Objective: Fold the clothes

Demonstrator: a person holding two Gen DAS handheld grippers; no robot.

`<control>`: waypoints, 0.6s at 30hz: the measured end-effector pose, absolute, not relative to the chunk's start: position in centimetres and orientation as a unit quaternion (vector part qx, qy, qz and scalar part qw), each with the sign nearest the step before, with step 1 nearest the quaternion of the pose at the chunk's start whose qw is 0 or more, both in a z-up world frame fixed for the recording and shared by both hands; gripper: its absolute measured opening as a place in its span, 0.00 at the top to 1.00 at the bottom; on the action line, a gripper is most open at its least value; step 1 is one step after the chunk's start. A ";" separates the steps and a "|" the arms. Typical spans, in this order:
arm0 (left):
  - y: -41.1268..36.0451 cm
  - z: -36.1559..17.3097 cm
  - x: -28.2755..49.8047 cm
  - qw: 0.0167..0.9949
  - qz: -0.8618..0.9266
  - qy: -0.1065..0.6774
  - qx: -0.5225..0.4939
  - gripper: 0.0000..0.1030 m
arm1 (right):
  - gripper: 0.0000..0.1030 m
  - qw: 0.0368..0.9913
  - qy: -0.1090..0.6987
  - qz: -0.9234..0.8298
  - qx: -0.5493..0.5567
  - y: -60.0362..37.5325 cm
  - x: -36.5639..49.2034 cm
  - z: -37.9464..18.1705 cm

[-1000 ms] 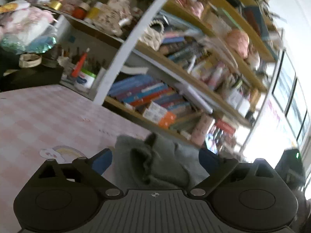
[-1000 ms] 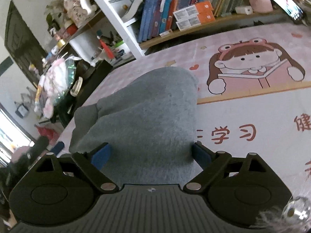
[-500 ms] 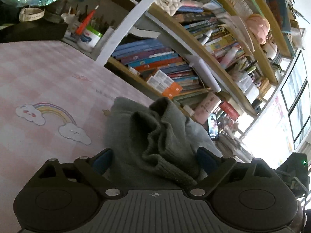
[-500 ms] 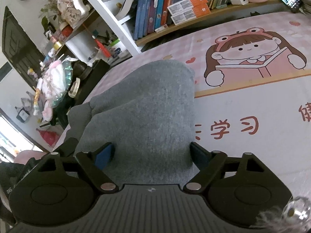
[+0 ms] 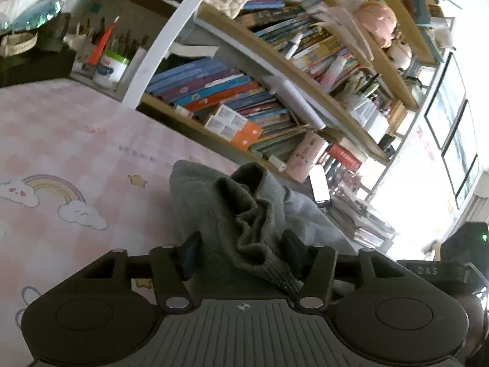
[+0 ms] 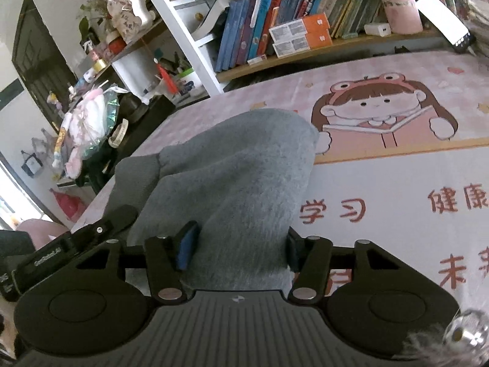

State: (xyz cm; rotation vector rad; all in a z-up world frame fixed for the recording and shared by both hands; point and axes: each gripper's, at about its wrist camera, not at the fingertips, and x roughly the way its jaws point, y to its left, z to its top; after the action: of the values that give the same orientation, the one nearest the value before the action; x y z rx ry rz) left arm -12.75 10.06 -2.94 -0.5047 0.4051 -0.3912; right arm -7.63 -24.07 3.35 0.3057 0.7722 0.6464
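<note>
A grey knit garment (image 5: 214,202) lies bunched on the pink printed mat (image 5: 61,140). In the left wrist view its ribbed edge is crumpled between the fingers of my left gripper (image 5: 240,252), whose jaws are closing, both pads touching the cloth. The right wrist view shows the garment (image 6: 238,159) as a smooth grey mound that narrows where it passes between the fingers of my right gripper (image 6: 238,249). Those jaws are closing too, with both pads against the cloth. The left gripper's black body (image 6: 61,253) shows at the garment's left edge.
The mat (image 6: 397,183) carries a cartoon girl and red characters to the right of the garment. A crowded bookshelf (image 6: 275,30) lines the table's far side, with a phone (image 5: 319,186) and a pink tube (image 5: 305,159) at its foot. Clutter fills a dark side table (image 6: 91,140).
Both grippers' jaws have narrowed from wide apart to touching the garment. The left gripper has moved in over the bunched edge and tipped down, so more of the mat shows.
</note>
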 end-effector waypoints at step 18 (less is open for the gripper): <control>10.0 -4.1 -9.7 0.905 -0.198 0.253 -0.278 0.22 | 0.39 0.836 0.395 0.337 0.177 -24.2 -5.1 1.7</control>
State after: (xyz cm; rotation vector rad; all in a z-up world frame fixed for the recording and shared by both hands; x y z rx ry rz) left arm -9.75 10.01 -4.05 -0.5743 0.5234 -0.4082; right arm -5.09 -24.25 1.75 0.3747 0.8356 0.7134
